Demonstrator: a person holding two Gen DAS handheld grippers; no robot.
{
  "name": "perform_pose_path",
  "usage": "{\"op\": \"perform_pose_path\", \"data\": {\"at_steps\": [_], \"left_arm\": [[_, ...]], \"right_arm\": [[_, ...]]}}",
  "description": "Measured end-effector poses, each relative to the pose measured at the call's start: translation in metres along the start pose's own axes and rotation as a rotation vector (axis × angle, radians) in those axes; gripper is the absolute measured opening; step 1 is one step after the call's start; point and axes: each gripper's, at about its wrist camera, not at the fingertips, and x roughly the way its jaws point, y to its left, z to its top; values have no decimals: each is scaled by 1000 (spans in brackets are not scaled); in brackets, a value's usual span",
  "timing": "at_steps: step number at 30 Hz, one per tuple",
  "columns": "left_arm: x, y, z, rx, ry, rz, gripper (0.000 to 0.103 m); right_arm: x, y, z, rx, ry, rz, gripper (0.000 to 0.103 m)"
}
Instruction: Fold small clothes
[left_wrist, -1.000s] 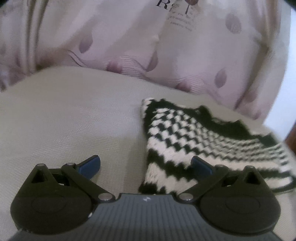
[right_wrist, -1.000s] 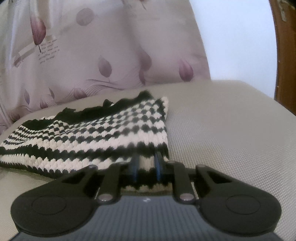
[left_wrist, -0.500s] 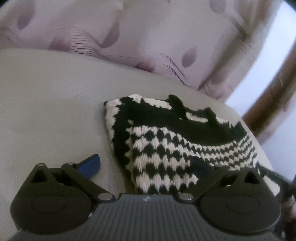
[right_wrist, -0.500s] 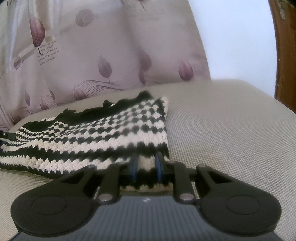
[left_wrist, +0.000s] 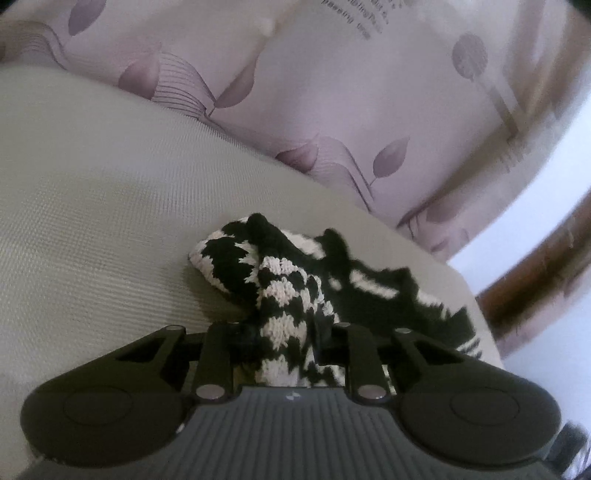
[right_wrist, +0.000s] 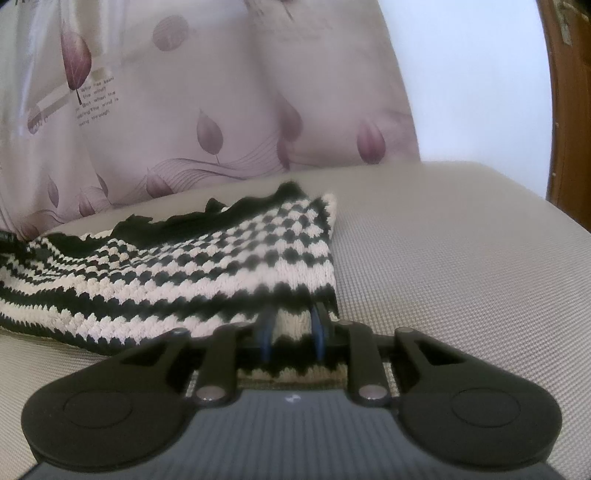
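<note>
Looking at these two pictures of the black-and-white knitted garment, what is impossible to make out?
- Left wrist view: the left gripper pads, buried in the bunched black-and-white knitted garment.
- Right wrist view: the garment's left end, cut off by the picture edge.
- Left wrist view: printed words on the pink leaf-patterned curtain, cut off and blurred.
- Both views: what kind of garment it is.

chunky black-and-white knit garment (right_wrist: 207, 266), coarse woven grey cushion (right_wrist: 461, 258), thin satiny leaf-print curtain (right_wrist: 207, 92), matt black plastic gripper arms, glossy brown wood frame (left_wrist: 535, 266).

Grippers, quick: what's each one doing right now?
Left gripper: just closed, pinching the knitted garment.
Right gripper: shut on the garment's striped edge.
</note>
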Motion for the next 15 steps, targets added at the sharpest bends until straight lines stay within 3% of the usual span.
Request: {"op": "perform_pose_path", "data": {"at_steps": [6, 8, 9, 10, 15], "left_arm": [[-8, -71, 8, -61, 18, -13, 17], [-8, -95, 5, -71, 25, -30, 16], [-5, -106, 2, -79, 32, -41, 15], [-1, -115, -2, -85, 40, -52, 15], [37, -149, -30, -113, 129, -119, 15]], "right_arm": [[0, 1, 0, -2, -2, 16, 33], [-1, 2, 0, -5, -1, 34, 55], [0, 3, 0, -12, 2, 50, 71], [0, 5, 0, -26, 4, 60, 76], [-7, 4, -2, -10, -34, 65, 76]]}}
